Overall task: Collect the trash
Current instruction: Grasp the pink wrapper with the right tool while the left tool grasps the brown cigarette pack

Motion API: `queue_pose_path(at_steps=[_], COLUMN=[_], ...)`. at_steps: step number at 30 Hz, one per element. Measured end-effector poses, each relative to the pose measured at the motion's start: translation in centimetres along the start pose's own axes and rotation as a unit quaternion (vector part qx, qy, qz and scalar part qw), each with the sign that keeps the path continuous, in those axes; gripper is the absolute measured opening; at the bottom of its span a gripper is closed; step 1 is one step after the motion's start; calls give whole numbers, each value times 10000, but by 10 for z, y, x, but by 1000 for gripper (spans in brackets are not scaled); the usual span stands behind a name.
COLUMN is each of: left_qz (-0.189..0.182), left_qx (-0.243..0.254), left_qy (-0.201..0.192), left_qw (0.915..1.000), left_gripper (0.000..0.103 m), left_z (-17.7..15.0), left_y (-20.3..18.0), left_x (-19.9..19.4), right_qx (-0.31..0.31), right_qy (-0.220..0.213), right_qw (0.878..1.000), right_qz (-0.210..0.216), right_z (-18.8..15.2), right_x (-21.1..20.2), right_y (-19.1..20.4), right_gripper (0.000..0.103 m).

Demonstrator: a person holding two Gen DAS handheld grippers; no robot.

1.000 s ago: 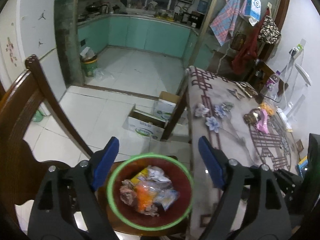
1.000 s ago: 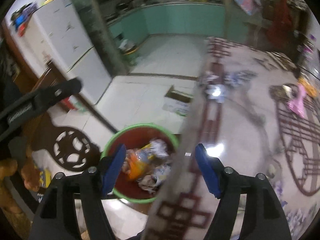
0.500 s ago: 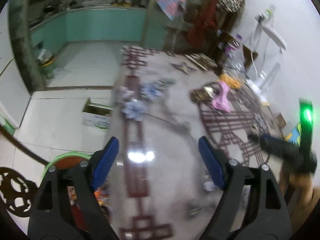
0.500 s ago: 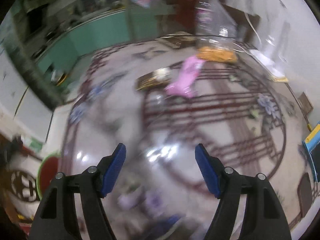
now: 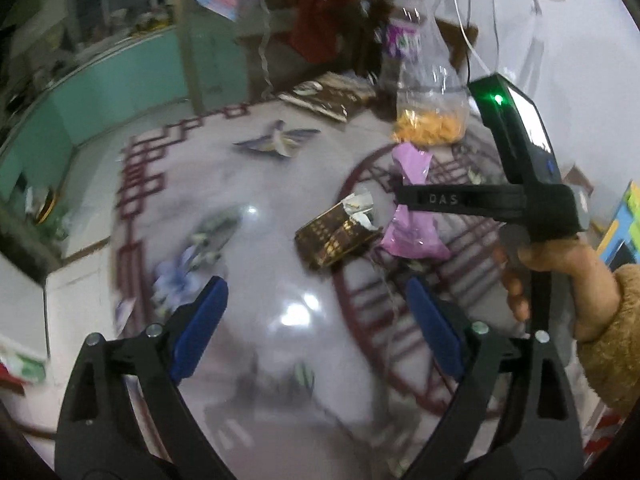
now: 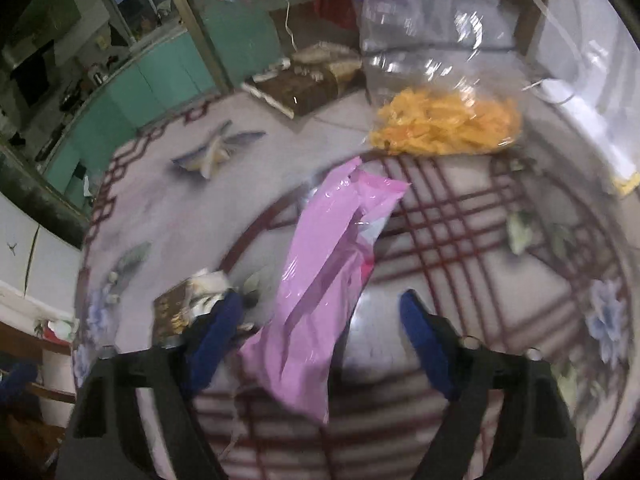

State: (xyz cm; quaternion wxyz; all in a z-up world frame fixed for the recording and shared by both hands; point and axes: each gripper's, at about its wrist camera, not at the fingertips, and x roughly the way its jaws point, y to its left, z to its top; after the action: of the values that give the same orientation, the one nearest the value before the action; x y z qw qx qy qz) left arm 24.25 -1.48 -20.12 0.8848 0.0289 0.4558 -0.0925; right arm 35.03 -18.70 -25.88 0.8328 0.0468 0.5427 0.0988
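Here, right hand-held gripper [image 6: 320,336] straddles pink wrapper [image 6: 320,280].

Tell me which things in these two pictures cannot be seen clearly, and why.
- Pink wrapper: right wrist view, lower end behind the right gripper fingers; contact unclear.
- Dark gold packet: right wrist view, partly behind a finger; print blurred.
- Purple-labelled bottle: left wrist view, label unreadable from motion blur.

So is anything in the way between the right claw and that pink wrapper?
Nothing visible is. The right claw is open with the pink wrapper already lying between its blue fingertips on the table. The brown packet sits just outside, beside the left fingertip.
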Motion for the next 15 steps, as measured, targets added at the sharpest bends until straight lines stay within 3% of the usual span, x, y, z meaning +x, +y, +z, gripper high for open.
queue_pose_path(at_steps=[1,2,6,8,12,13,14,15], left_qz=[-19,-61,-315,-449,-398,-354,-316,-304], left_qx=[139,342,873,1097,1255,1193,1155,1115], left_qy=[47,81,199,465,581,579,575,552], left_qw=[9999,9994,9955,9919,9896,9905,9911,9918], left_gripper=[89,89,89,89,89,80,57,55], left_z=[6,14,34,41,40,39,37,35], left_y=[-2,-4,-12,-18,-25,-26,-27,-29], left_x=[12,26,63,88,116,121,123,125], right_qx=[-13,126,535,536,645,616,586,572], right_qy=[137,252,-155,-338,-444,-463,-499,-539], right_qw=[9999,9994,9967,9963,9940,9943,9946,9946], right_qz=[30,194,597,580,762,736,696,671], right_z=[1,0,-4,-7,-15,-17,-22,-25], right_x=[6,11,-9,-17,-30,-31,-35,-38], right_y=[-4,-15,-49,-63,-87,-89,-89,-90], right_gripper=[25,25,20,20,20,21,21,21])
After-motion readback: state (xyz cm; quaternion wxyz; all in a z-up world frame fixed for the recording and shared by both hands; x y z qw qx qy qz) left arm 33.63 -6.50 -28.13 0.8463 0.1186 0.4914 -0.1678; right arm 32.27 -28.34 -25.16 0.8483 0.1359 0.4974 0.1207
